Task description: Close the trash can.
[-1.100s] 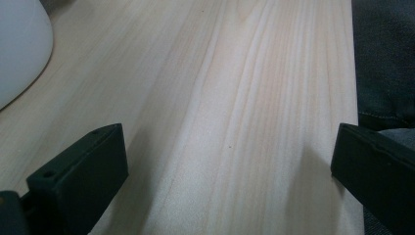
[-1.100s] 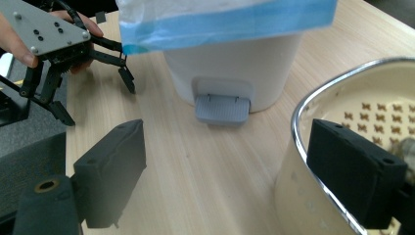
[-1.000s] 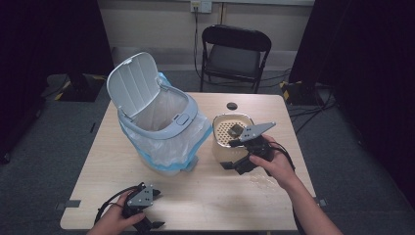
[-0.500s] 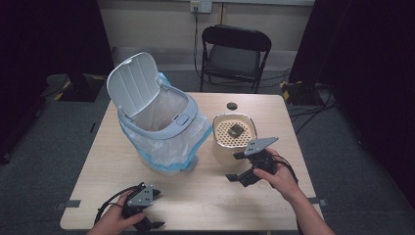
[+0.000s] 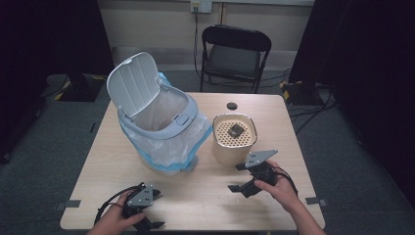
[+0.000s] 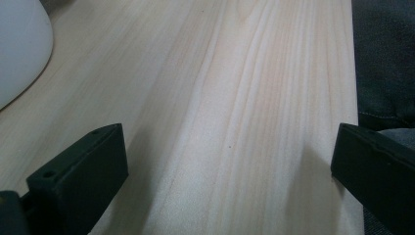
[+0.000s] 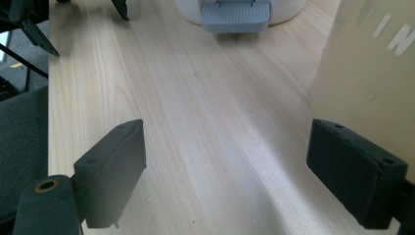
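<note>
Beige and perforated on top, the canister [image 5: 234, 138] stands right of the table's centre, a small dark object [image 5: 237, 129] lying on its lid. Just beside it, toward the left edge, sits the pedal bin [image 5: 164, 128], lid [image 5: 132, 83] tipped up and a clear liner [image 5: 195, 137] with a blue hem bulging over its sides. A small black disc [image 5: 231, 105] lies near the far edge of the table [image 5: 205, 196].

The right gripper [image 5: 242, 177] hovers low over the wood between the canister and the near edge, its jaws released and empty. In the right gripper view the canister's wall [image 7: 372, 73] rises just past the right-hand jaw, apart from it, while the bin's grey pedal [image 7: 236, 15] lies ahead across bare wood. The left gripper [image 5: 147, 215] rests at the near edge toward the left corner, jaws likewise spread with nothing between them; the left gripper view gives bare grain and the bin's white base [image 6: 19, 49] at one side.

Judged from this pose, the step in hand is an approach by the right gripper to the canister. To do it well, the hand should turn until the canister sits squarely between both jaws. The jaws should be spread wider first if the body does not fit. A grip low on the wall keeps the canister upright, and a level carry keeps the loose object on the lid. The liner beside it should not be snagged.
</note>
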The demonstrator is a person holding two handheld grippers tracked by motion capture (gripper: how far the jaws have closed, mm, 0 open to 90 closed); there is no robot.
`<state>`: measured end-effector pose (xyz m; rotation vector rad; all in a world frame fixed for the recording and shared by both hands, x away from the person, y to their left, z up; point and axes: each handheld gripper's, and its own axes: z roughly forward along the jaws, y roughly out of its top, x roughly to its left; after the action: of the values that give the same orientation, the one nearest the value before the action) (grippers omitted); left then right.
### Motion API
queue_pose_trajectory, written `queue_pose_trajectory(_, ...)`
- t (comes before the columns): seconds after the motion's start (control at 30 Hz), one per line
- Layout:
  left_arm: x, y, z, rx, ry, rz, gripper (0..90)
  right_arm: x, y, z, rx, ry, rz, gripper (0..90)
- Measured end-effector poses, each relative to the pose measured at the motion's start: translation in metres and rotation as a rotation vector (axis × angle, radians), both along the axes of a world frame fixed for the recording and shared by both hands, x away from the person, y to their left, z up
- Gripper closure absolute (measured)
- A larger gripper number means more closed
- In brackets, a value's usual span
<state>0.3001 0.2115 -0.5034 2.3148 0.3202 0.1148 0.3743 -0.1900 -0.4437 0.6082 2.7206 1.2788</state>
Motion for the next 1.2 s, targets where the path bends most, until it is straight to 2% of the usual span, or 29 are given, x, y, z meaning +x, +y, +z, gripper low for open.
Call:
queue_pose_trajectory(0.3, 0.000, 0.000, 0.000, 0.000, 0.000, 0.000, 0.0, -0.005, 0.006, -0.021, -0.039, -0.007, 0.010, 14.4)
queue_pose_trajectory(0.43, 0.000, 0.000, 0.000, 0.000, 0.000, 0.000, 0.0, -0.006, 0.008, -0.031, -0.057, -0.026, 0.003, 14.4)
queue_pose_trajectory(0.47, 0.000, 0.000, 0.000, 0.000, 0.000, 0.001, 0.0, -0.005, 0.008, -0.035, -0.077, -0.031, 0.002, 14.4)
queue_pose_trajectory(0.6, 0.000, 0.000, 0.000, 0.000, 0.000, 0.001, 0.0, -0.006, 0.008, -0.043, -0.098, -0.045, 0.005, 14.4)
queue_pose_trajectory(0.7, 0.000, 0.000, 0.000, 0.000, 0.000, 0.001, 0.0, -0.007, 0.010, -0.047, -0.118, -0.047, 0.016, 14.5)
queue_pose_trajectory(0.77, 0.000, 0.000, 0.000, 0.002, 0.001, 0.001, 0.0, -0.009, 0.013, -0.049, -0.141, -0.067, 0.035, 14.1)
queue_pose_trajectory(0.83, 0.000, 0.000, 0.000, 0.000, 0.004, -0.001, 0.0, -0.010, 0.014, -0.051, -0.131, -0.069, 0.047, 14.1)
queue_pose_trajectory(1.0, 0.000, 0.000, 0.000, 0.000, 0.002, 0.001, 0.0, -0.010, 0.012, -0.053, -0.112, -0.070, 0.037, 13.0)
queue_pose_trajectory(1.03, 0.000, 0.000, 0.000, 0.001, 0.003, 0.001, 0.0, -0.010, 0.009, -0.056, -0.084, -0.082, 0.023, 11.8)
queue_pose_trajectory(1.07, 0.000, 0.001, 0.000, 0.002, 0.005, 0.001, 0.0, -0.010, 0.008, -0.057, -0.079, -0.081, 0.017, 11.7)
queue_pose_trajectory(1.2, 0.001, 0.002, 0.001, -0.010, 0.021, 0.008, 0.0, -0.010, 0.008, -0.057, -0.079, -0.083, 0.018, 11.7)
